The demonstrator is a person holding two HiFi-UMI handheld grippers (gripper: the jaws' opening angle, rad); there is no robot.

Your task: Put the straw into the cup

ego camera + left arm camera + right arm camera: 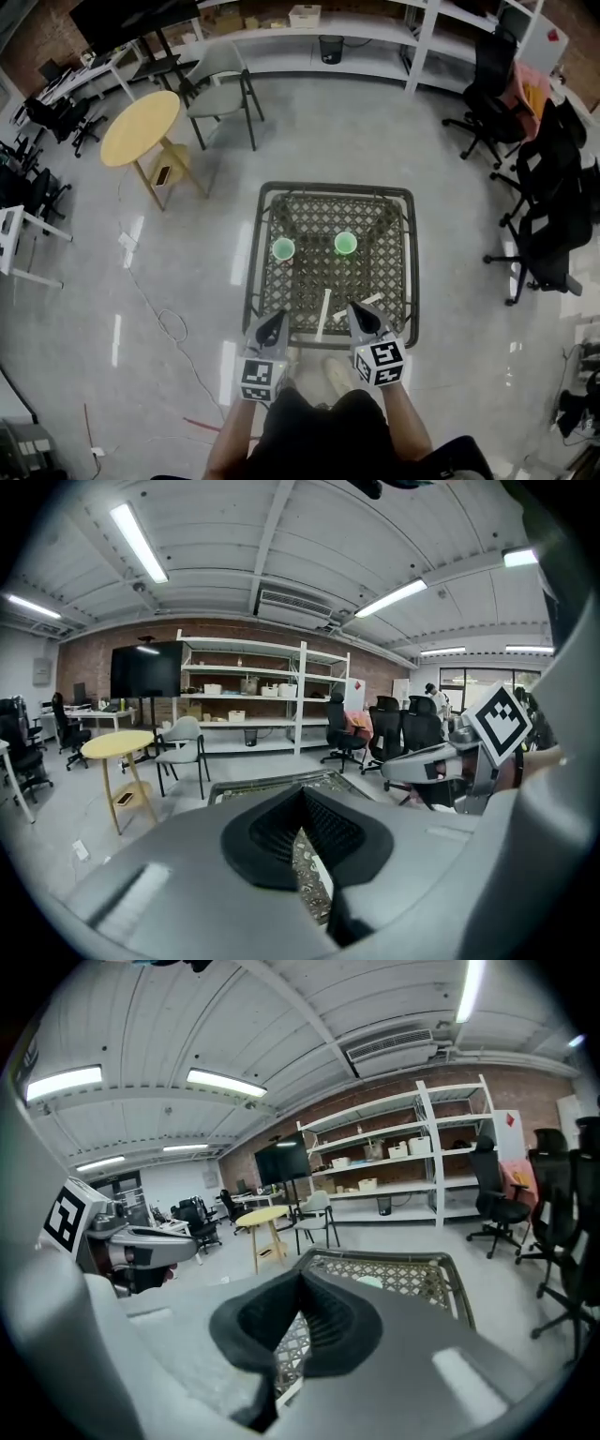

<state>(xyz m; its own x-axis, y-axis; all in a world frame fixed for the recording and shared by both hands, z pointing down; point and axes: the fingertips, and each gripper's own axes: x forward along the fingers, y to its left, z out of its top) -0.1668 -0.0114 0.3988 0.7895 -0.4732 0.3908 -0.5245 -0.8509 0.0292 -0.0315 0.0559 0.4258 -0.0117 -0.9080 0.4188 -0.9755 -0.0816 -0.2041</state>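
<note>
Holding the left gripper and the right gripper side by side, both pointing forward and slightly down over the near edge of the table. Pressing both pairs of jaws together, tip against tip, gripping nothing. Carrying a marker cube behind the left jaws and another cube behind the right ones, with a forearm trailing back from the left one.

Lying flat on the lattice top between the two grippers, clear of both: a white straw, running away from the person, its near end about level with the jaw tips. Lying slantwise at the right gripper's tip and partly hidden behind it: a second straw. Touching that tip or not: impossible to tell.

Standing upright farther out on the table: a green cup straight ahead of the left gripper, and a second cup ahead of the right gripper and a little to its left, both well apart from the straws.

Spreading beyond the table: grey floor. Standing far out to the left of the left gripper: a round yellow table with a grey chair beside it. Crowding the floor off to the right of the right gripper: black office chairs. Running along the far wall: white shelves.
</note>
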